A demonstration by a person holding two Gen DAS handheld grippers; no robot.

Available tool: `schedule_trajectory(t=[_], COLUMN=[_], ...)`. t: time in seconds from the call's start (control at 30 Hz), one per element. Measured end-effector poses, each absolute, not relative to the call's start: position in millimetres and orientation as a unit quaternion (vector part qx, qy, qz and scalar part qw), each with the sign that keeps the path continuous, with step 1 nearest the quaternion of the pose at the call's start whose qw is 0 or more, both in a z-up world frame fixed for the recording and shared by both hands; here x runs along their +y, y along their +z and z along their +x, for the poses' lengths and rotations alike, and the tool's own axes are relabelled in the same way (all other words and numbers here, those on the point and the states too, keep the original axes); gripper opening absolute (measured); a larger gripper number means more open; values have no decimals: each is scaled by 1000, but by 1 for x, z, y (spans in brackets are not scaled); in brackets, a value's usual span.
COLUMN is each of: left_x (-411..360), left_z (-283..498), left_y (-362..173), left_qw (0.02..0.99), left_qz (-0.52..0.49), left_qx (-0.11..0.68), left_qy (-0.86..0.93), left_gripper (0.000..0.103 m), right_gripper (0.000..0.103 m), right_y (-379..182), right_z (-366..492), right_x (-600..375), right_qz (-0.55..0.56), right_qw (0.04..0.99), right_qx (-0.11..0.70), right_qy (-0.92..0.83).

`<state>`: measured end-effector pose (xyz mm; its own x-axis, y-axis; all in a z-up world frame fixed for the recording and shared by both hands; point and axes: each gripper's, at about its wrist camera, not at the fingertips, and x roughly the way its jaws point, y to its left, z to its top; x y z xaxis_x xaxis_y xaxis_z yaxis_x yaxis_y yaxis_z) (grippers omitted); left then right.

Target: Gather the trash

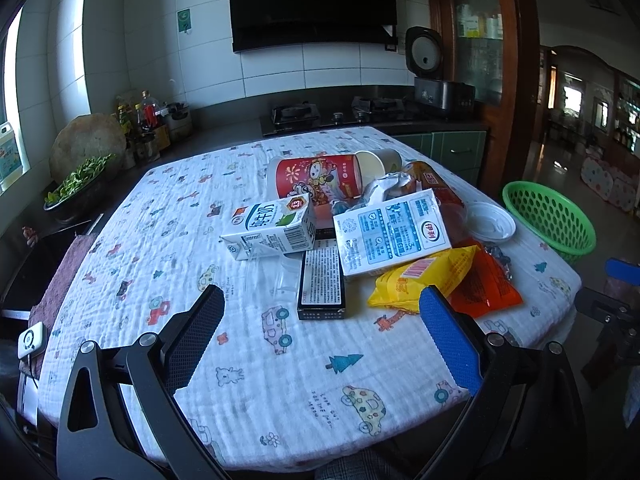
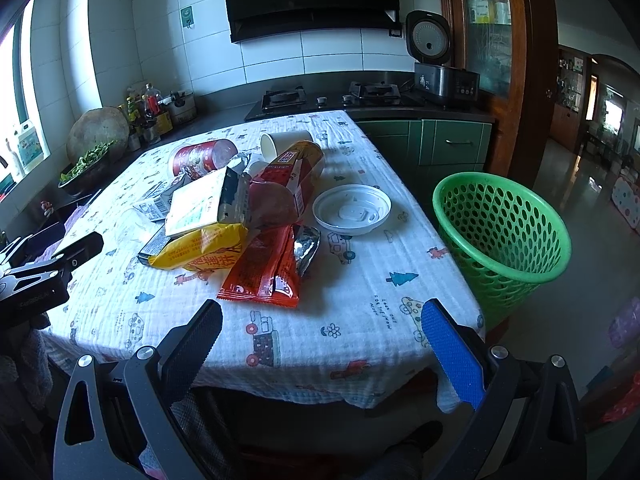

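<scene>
You have not picked up anything yet. Both your left claw [image 1: 322, 300] and right claw [image 2: 322, 314] are wide open and empty. The trash pile [image 2: 240, 208] sits mid-bench; the green basket [image 2: 506, 224] waits right. Next, grab the near red wrapper [image 2: 264, 272].

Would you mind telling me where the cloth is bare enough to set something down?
The near strip between the grippers and the red wrapper is bare, as is the left side beside the milk carton. The middle is crowded from the black box to the white lid.
</scene>
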<state>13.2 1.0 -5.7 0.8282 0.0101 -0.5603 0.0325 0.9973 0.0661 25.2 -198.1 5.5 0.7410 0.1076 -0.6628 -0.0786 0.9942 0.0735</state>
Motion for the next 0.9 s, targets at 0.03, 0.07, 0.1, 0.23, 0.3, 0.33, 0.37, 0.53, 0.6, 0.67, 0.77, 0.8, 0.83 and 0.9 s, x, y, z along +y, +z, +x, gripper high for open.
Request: schedule_trajectory(t=[0.03,0.07,0.1,0.23,0.3,0.33,0.37,0.53,0.6,0.67,0.77,0.8,0.83,0.9], left_x=[1,1,0,-1,-1,-1,-1,-1,1,4,9,11,13,18], left_z=[14,14,14,17,17,18,18,20,21,23,25,25,26,28], left_y=[-6,-6,-7,-7,-7,-7,-7,-7,-6,-5,-4,-4,-4,-5], left_qw=[955,955,955,955,955,954,954,954,954,954,954,954,953,953], left_qz=[36,37,37,38,37,36,37,37,35,35,34,34,33,29], left_qx=[293,293,294,295,296,296,296,296,298,298,298,299,300,303], left_qy=[-6,-6,-6,-8,-9,-9,-9,-11,-13,-11,-7,-5,-4,-2], left_gripper=[96,96,96,96,95,95,95,93,92,92,91,90,89,88], right_gripper=[97,97,97,97,97,97,97,97,97,97,97,96,96,96], right_y=[5,5,5,4,4,4,4,3,3,4,5,5,6,6], right_z=[26,25,26,28,29,29,30,33,33,36,40,42,44,47], right_x=[-198,-198,-198,-198,-198,-198,-198,-198,-198,-197,-196,-196,-194,-192], right_qz=[21,21,21,21,22,22,21,21,20,19,18,18,17,17], right_qw=[933,933,933,932,932,932,932,932,932,932,932,932,932,930], right_qx=[356,356,357,357,357,357,357,358,358,357,356,356,357,358], right_qy=[50,51,51,53,53,54,54,56,57,59,64,67,69,77])
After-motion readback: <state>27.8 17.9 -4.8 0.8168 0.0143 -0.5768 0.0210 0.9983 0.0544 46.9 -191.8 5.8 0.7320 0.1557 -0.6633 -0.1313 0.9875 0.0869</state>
